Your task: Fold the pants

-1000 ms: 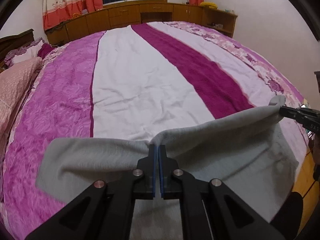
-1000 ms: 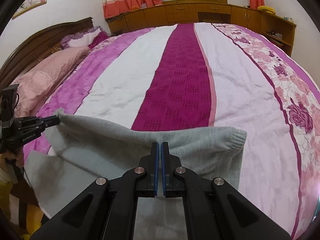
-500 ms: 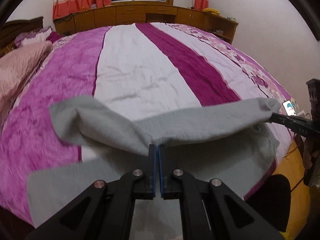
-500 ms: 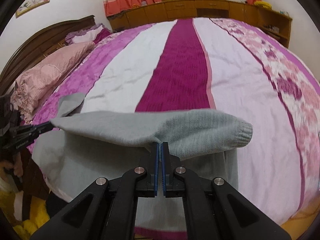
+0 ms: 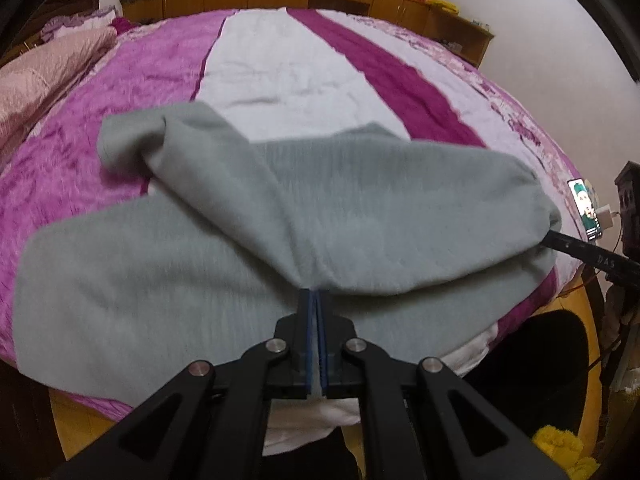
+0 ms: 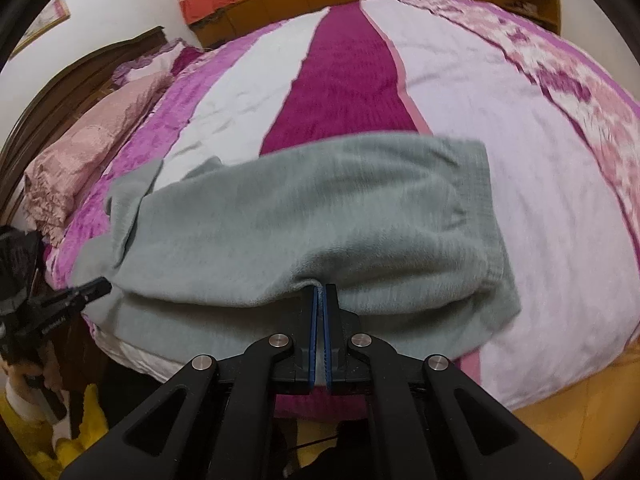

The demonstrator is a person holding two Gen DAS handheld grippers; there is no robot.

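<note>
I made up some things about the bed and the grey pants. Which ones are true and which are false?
1. Both grippers are pinching the grey pants. True: the left gripper and the right gripper are each shut on the cloth.
2. The pants lie on the floor. False: they are on the striped bed cover.
3. A pink pillow sits at the head of the bed. True.
4. The pants are bright red. False: they are grey.
5. A phone with a lit screen lies at the bed's edge. True.
</note>
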